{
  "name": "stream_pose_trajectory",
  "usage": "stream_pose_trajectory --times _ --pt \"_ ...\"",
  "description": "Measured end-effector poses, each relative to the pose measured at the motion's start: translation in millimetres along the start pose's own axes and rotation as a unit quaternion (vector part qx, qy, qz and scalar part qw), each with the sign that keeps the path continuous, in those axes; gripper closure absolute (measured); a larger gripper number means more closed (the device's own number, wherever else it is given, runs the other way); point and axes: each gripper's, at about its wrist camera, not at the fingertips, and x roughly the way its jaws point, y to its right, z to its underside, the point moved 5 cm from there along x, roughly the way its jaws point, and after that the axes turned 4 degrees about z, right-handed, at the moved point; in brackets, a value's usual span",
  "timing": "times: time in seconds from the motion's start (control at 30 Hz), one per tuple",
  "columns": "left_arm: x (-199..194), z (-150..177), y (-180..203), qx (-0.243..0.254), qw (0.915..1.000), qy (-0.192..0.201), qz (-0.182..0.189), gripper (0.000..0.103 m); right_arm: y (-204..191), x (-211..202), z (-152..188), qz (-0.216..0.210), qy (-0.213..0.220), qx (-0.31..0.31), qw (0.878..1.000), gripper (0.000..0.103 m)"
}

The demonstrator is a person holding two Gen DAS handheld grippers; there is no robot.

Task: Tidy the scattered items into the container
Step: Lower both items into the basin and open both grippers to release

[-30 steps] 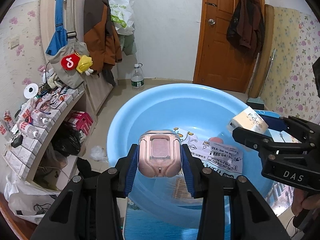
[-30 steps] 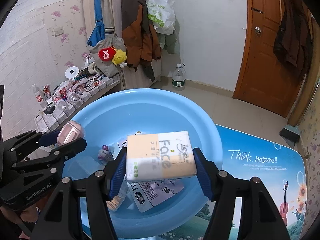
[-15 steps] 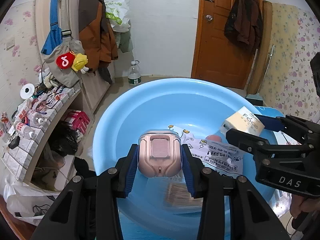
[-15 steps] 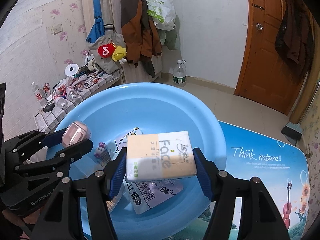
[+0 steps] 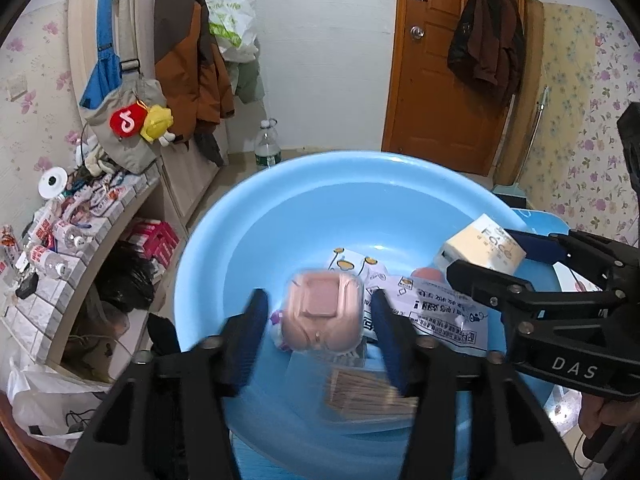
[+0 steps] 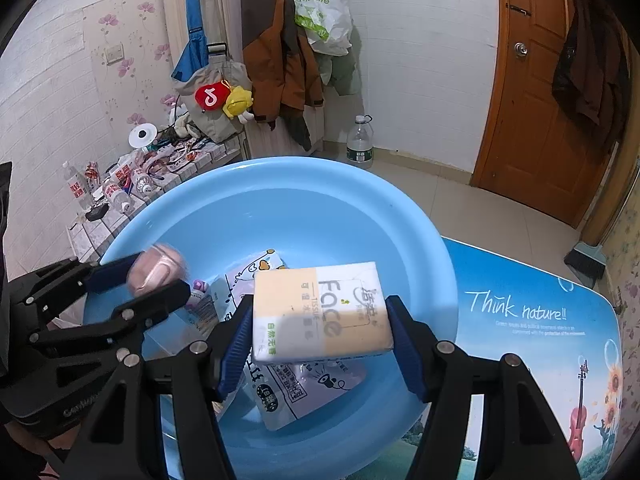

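One pink case [image 5: 322, 312] between opening left claw [image 5: 318, 332].

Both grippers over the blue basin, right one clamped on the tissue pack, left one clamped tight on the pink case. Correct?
Not the left. In the left wrist view the left gripper is opening: its fingers stand clear of the blurred pink case. The right gripper does clamp the tissue pack, both over the blue basin.

glossy smooth plastic basin [image 5: 360, 184], shiny film-wrapped tissue pack [image 6: 320, 312], matt black plastic gripper fingers [image 6: 440, 364], varnished wood door [image 5: 432, 80]
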Motion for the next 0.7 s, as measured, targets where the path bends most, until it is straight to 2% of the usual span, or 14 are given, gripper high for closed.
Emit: stream_pose_trajectory --times 0.13,0.7 --pt "-4.8 -2.0 1.9 0.009 0.9999 0.01 -0.001 0.043 -1.8 2.0 -0.6 0.0 -0.001 -0.001 1.0 0.038" --pt "-29.0 0.0 -23.3 0.001 0.9996 0.024 -0.018 0.041 -27.4 2.2 2.3 -0.011 -0.002 -0.013 1.0 0.038"
